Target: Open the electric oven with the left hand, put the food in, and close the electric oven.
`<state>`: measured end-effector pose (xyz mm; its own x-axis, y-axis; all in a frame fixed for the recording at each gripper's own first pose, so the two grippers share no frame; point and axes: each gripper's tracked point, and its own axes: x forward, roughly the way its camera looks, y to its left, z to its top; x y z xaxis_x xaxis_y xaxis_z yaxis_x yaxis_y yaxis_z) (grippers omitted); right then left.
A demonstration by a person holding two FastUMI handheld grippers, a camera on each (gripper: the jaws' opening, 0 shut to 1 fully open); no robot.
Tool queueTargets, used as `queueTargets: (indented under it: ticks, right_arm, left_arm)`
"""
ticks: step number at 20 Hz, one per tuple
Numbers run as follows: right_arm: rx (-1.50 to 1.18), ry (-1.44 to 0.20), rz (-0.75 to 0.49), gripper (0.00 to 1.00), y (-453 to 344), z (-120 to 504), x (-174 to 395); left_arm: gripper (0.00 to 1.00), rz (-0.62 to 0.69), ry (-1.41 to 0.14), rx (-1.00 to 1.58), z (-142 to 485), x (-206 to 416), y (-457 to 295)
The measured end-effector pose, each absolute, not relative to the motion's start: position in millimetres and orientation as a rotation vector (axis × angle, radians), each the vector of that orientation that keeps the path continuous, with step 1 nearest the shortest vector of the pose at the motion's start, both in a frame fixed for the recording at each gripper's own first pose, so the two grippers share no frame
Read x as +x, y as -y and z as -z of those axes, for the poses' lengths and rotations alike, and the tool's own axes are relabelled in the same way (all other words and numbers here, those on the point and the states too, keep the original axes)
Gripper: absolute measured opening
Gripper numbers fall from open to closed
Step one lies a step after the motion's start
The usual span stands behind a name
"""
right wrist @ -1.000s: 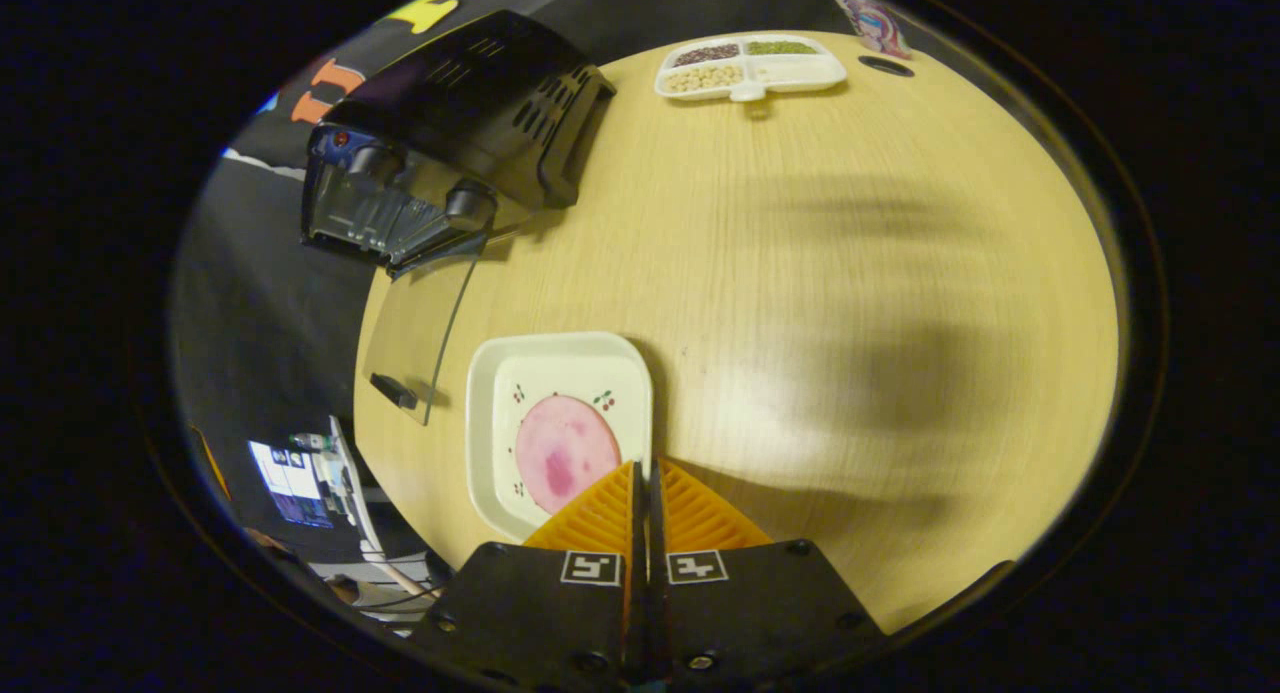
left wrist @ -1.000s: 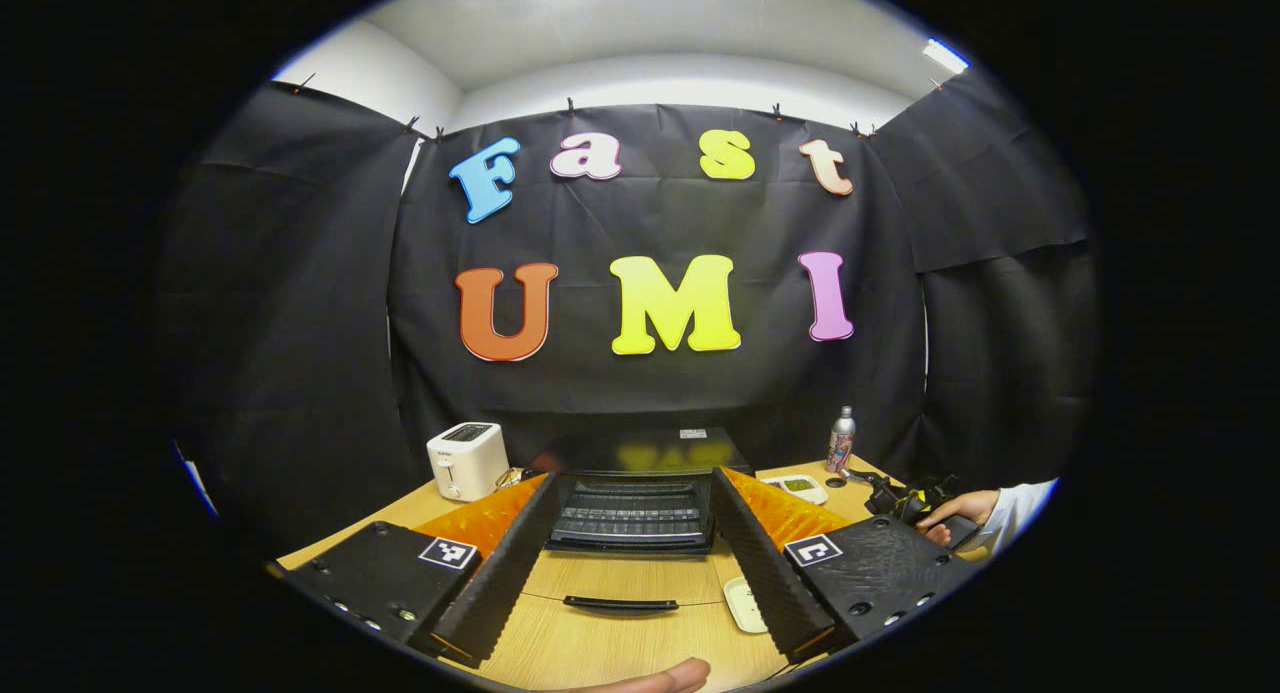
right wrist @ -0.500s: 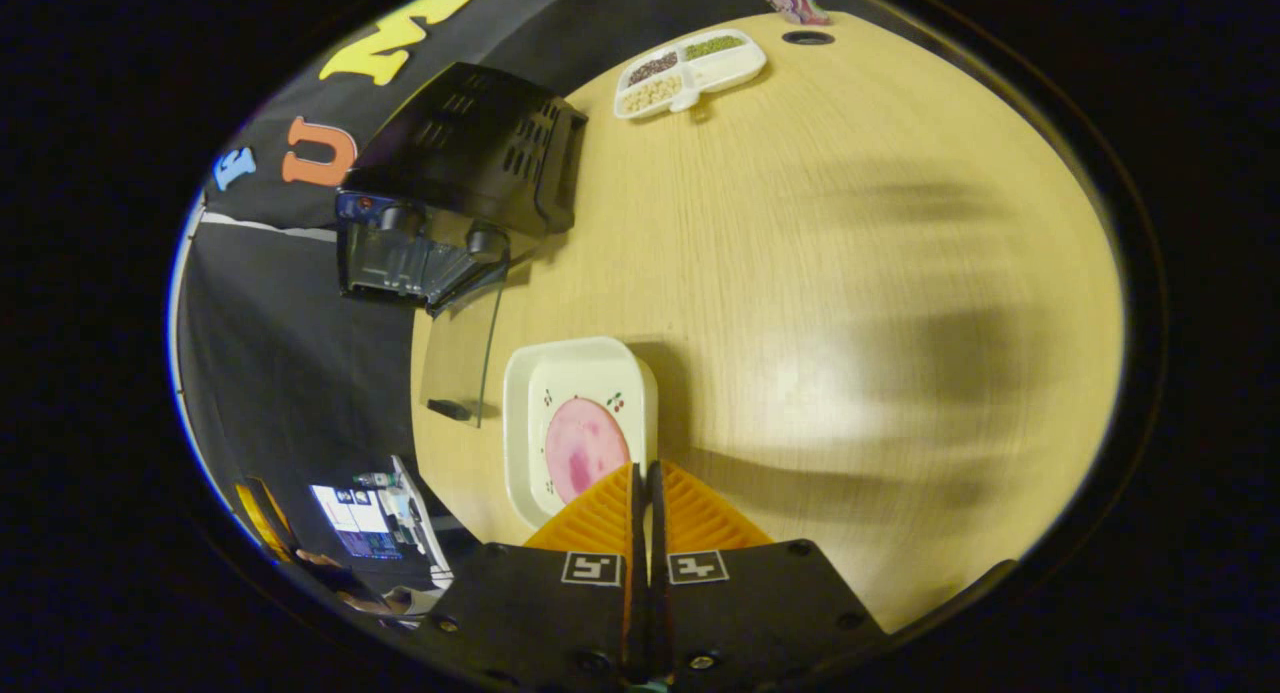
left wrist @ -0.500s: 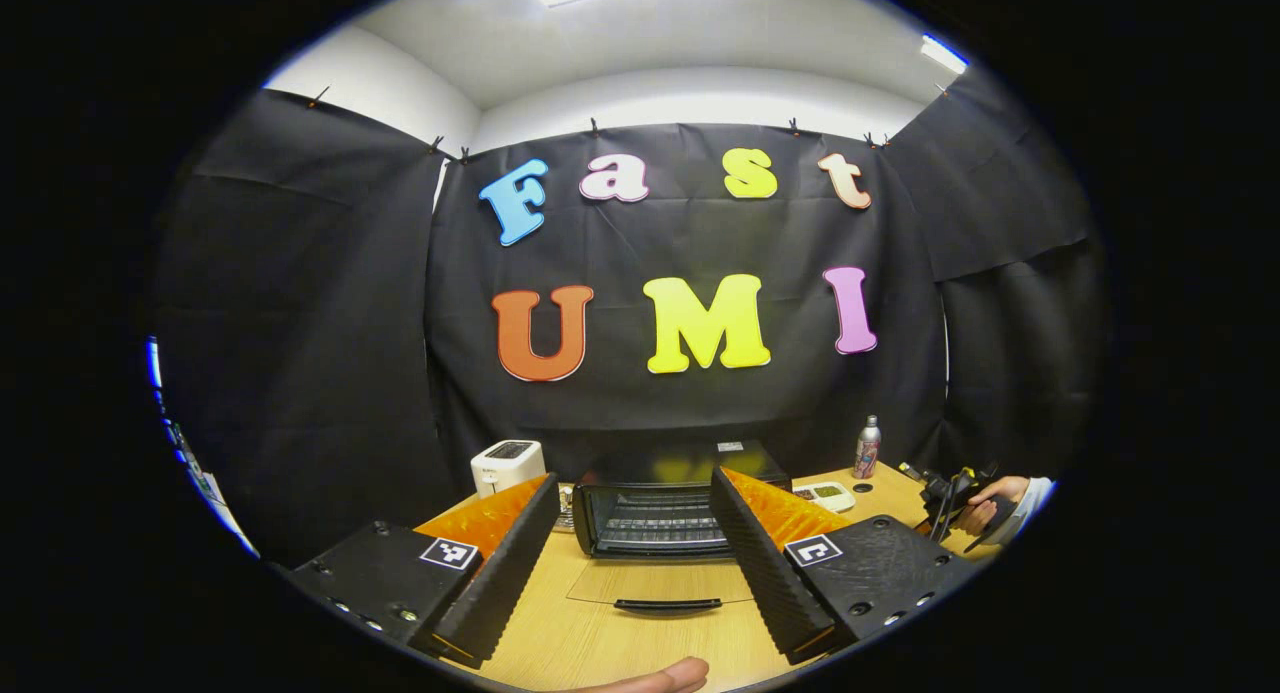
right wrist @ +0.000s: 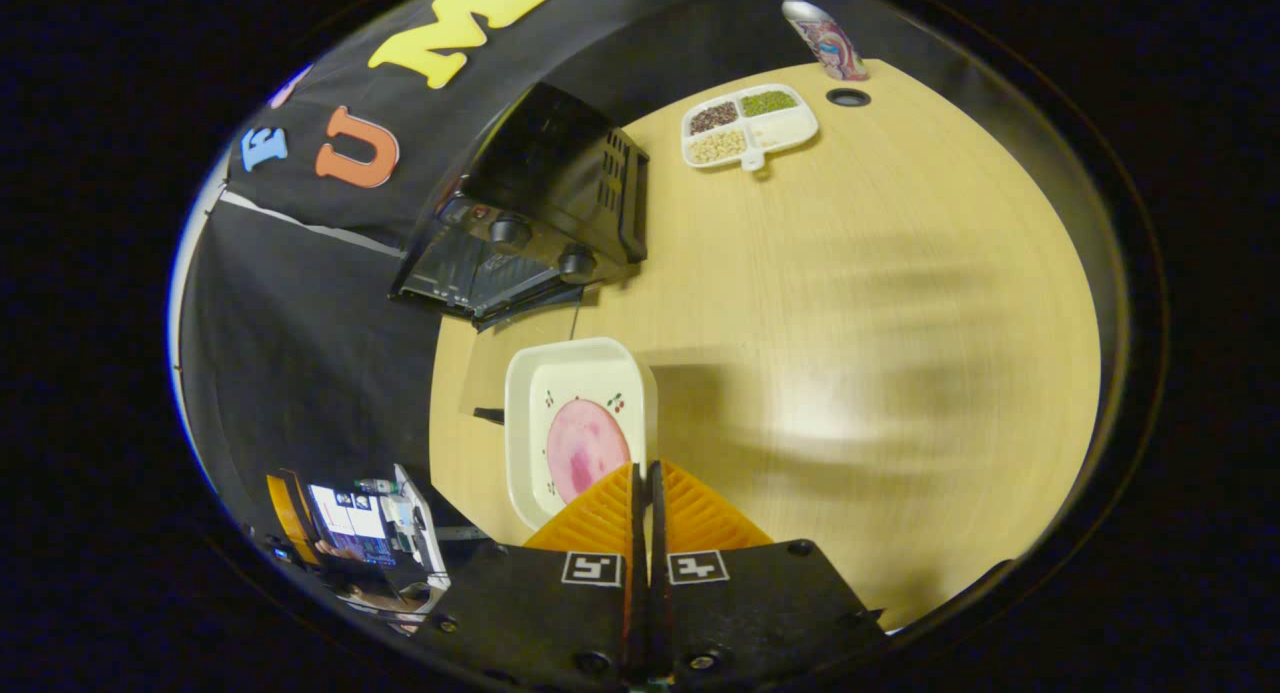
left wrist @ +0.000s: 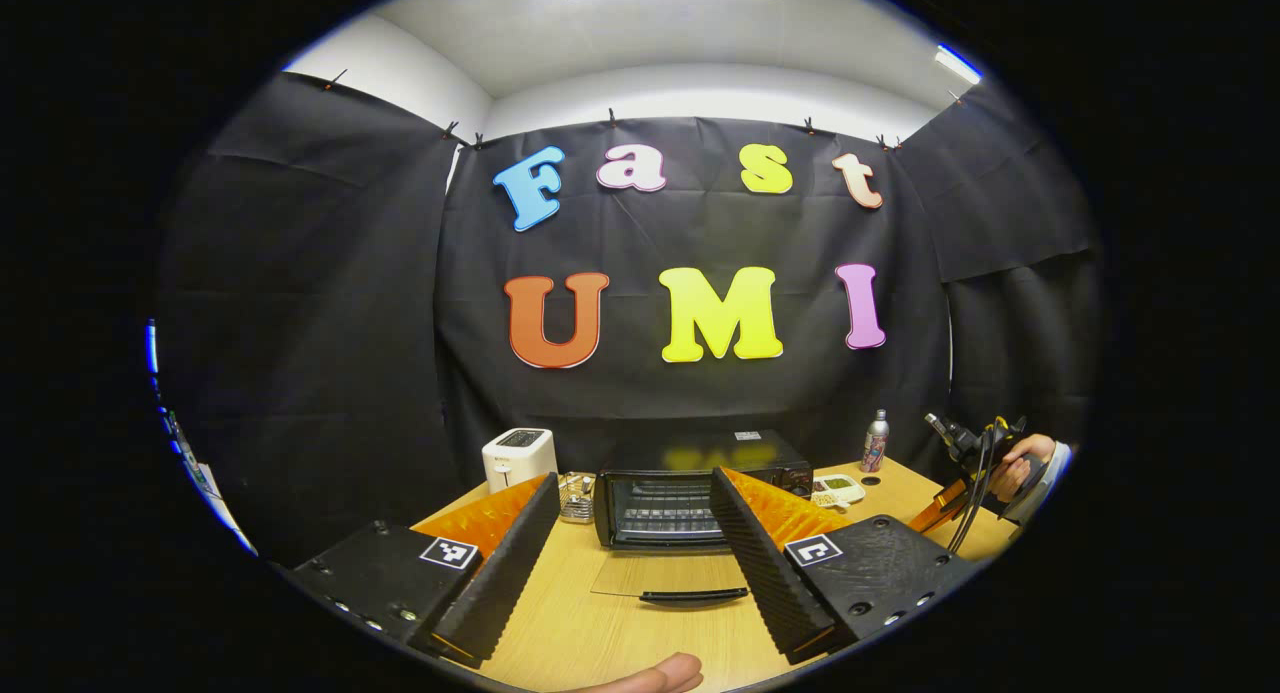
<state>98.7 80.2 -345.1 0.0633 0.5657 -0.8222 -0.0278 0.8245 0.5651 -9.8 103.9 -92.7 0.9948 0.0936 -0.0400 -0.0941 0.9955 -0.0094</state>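
- Your left gripper (left wrist: 632, 533) has its fingers spread wide with nothing between them, hovering over the wooden table (left wrist: 570, 633) and facing the electric oven (left wrist: 700, 483) at 12 o'clock.
- The oven's glass door (left wrist: 665, 578) lies folded down flat toward you, its dark handle (left wrist: 693, 596) nearest you, and the rack inside is visible.
- At 10 o'clock of the oven stands a white toaster (left wrist: 519, 457), with a small clear container (left wrist: 577, 497) between the two.
- At 2 o'clock of the oven sit a divided snack tray (left wrist: 838, 489) and a slim bottle (left wrist: 876, 440).
- Your right gripper (right wrist: 645, 498) has its fingers pressed together on the near rim of the white plate (right wrist: 578, 423); the plate looks lifted above the table, casting a shadow to its right.
- The food, a round pink slice (right wrist: 581, 449), lies flat on that plate.
- In the right gripper view the oven (right wrist: 545, 213) sits at 11 o'clock of the plate, well apart, with open table between them.
- In the left gripper view your other hand (left wrist: 1015, 463) shows at 3 o'clock, holding its gripper near the table's edge.
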Motion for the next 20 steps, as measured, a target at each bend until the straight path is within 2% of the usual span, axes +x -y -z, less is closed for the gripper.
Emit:
queueTargets:
  ticks: [1, 8, 11, 12, 13, 14, 18, 20]
  right_arm:
    - [0.465, -1.450, -0.478, 0.04, -89, 339, 96]
    - [0.465, -1.427, -0.495, 0.02, -148, 312, 98]
    - [0.481, -1.429, -0.480, 0.04, -173, 314, 106]
    - [0.493, -1.432, -0.477, 0.01, -184, 313, 106]
    - [0.503, -1.436, -0.472, 0.04, -195, 315, 107]
    - [0.508, -1.439, -0.472, 0.01, -206, 317, 108]
    - [0.494, -1.434, -0.451, 0.01, -250, 330, 117]
    - [0.492, -1.412, -0.429, 0.04, -270, 336, 125]
  left_arm:
    - [0.95, -0.095, -0.031, -0.006, 91, -11, -108]
    - [0.95, -0.102, -0.032, -0.001, 98, -13, -135]
    - [0.95, -0.094, -0.041, -0.004, 102, -14, -141]
    - [0.95, -0.095, -0.043, -0.002, 103, -13, -146]
    - [0.95, -0.097, -0.044, 0.001, 103, -14, -148]
    - [0.95, -0.097, -0.045, 0.004, 103, -15, -150]
    - [0.95, -0.115, -0.049, 0.008, 107, -18, -168]
    - [0.96, -0.137, -0.067, 0.002, 112, -20, -180]
